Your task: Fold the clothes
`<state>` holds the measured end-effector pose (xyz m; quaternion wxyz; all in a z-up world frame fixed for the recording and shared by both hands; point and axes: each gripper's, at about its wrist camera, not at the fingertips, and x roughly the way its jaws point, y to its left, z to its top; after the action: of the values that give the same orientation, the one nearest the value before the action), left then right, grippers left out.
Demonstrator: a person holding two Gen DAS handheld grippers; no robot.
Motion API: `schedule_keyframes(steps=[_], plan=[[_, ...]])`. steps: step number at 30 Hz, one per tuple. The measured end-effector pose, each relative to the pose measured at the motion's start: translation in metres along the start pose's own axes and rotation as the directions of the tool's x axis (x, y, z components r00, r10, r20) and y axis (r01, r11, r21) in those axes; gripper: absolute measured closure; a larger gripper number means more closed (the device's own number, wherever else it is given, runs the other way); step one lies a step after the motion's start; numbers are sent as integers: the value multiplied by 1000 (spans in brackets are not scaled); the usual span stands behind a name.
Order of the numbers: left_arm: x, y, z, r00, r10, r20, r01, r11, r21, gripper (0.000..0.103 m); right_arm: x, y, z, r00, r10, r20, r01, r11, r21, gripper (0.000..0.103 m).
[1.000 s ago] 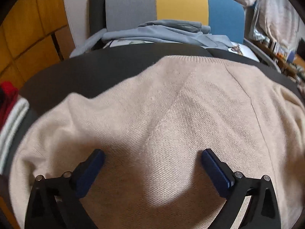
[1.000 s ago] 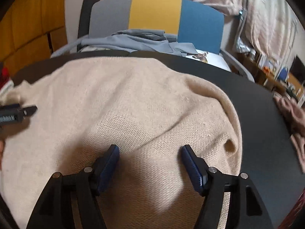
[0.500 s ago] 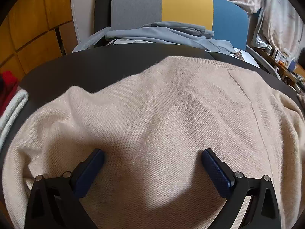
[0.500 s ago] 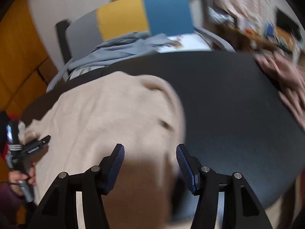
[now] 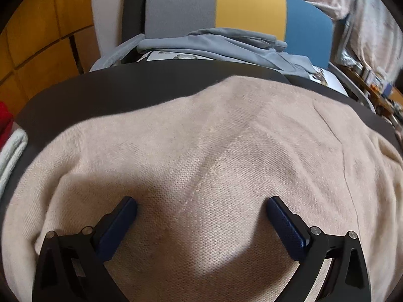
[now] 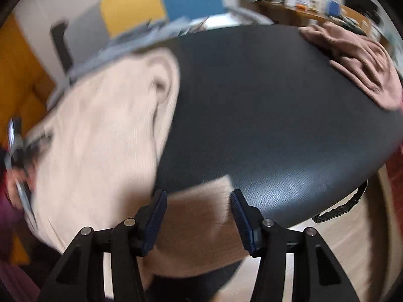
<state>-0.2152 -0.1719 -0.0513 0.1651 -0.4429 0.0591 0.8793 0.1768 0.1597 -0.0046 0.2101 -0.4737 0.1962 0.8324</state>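
Note:
A beige knit sweater point(image 5: 201, 138) is spread over the dark round table point(image 5: 126, 88). My left gripper point(image 5: 201, 201) hovers low over the sweater's middle, open, nothing between its blue pads. In the blurred right wrist view the sweater point(image 6: 100, 130) fills the left half, and one of its corners point(image 6: 199, 214) hangs at the table's near edge. My right gripper point(image 6: 198, 193) is over that corner. Its jaws are closing with the corner between them, and the pads stand apart from the cloth. A hand holds the left gripper point(image 6: 17, 151) at the far left.
A chair point(image 5: 249, 7) with a grey, yellow and blue back stands behind the table, a grey-blue garment point(image 5: 214, 45) on its seat. A crumpled pinkish-brown garment point(image 6: 360, 60) lies at the table's far right. Red and white folded items point(image 5: 10, 146) sit at the left. A dark strap point(image 6: 340, 206) hangs at the table's edge.
My right gripper has swung right from the sweater's middle to its corner at the table's edge, rolling and narrowing its jaws. My left gripper has shifted slightly over the sweater.

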Motion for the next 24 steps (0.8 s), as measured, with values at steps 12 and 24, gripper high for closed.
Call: schedule_keyframes(steps=[12, 24], plan=[[-1, 0, 0, 1000, -6, 6, 7, 1000, -11, 0, 5, 9, 36, 976, -201, 79, 214, 950, -228, 96], [-1, 0, 0, 1000, -10, 6, 10, 1000, -12, 0, -13, -127, 126, 817, -542, 196, 552, 834, 8, 96]])
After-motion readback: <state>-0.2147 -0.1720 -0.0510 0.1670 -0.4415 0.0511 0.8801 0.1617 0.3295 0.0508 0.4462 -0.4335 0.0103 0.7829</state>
